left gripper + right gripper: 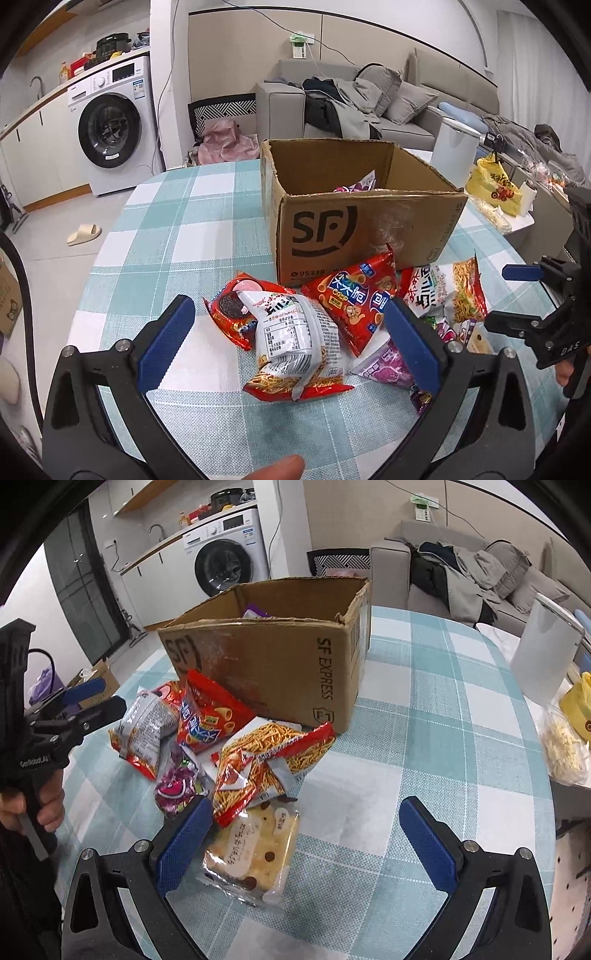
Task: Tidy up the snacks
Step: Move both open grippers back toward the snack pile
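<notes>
The left gripper [288,332] is hanging spread wide around a white noodle-snack bag [295,343] while the right gripper [306,834] is gaping over a clear cracker packet [255,853], both beside the snack pile lying against the cardboard box [354,229] on the checked tablecloth [177,229].

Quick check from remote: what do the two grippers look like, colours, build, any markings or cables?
Both match: black plastic frames with triangular cut-outs and silver bolts, each finger faced with a blue ribbed pad. The left gripper shows small white lettering on its black handle in the right wrist view, and a black cable loops behind it. The right gripper carries white letters reading "DAS" on its side in the left wrist view. No sleeves are clearly visible.
</notes>
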Action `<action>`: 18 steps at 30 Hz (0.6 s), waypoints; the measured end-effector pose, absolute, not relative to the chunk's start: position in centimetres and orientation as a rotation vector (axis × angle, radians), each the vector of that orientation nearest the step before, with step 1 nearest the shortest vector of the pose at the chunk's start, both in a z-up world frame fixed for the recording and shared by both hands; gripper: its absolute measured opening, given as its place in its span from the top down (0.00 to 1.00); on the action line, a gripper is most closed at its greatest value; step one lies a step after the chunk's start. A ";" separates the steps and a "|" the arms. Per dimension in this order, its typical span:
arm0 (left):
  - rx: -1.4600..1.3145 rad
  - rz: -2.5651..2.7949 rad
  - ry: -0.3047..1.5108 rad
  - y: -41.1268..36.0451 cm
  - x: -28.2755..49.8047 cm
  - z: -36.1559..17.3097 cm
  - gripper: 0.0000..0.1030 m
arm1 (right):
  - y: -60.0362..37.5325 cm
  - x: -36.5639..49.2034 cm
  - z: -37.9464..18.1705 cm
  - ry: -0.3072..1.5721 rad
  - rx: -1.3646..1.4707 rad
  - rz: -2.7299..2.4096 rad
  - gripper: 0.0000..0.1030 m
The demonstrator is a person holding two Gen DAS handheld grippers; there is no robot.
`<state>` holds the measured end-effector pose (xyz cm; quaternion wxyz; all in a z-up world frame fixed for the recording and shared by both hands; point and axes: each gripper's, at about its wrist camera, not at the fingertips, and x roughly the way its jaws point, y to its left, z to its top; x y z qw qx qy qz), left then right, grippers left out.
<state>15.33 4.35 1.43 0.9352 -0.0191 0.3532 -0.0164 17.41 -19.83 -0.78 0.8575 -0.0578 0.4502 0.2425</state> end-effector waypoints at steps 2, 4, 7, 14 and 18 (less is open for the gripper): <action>-0.035 -0.036 0.730 4.3 15.5 1.1 0.01 | -19.8 17.3 -1.0 0.962 -0.141 0.517 0.00; -0.033 -0.036 0.738 4.2 15.6 1.0 0.01 | -19.4 17.1 -1.3 0.968 -0.165 0.523 0.00; -0.032 -0.041 0.742 4.1 15.8 0.9 0.01 | -18.8 17.0 -1.9 0.987 -0.188 0.534 0.00; -0.030 -0.041 0.751 4.3 15.9 0.5 0.01 | -17.0 16.9 -3.7 1.024 -0.245 0.542 0.00; -0.034 -0.040 0.761 4.5 16.2 0.1 0.01 | -15.9 16.8 -4.7 1.040 -0.278 0.550 0.00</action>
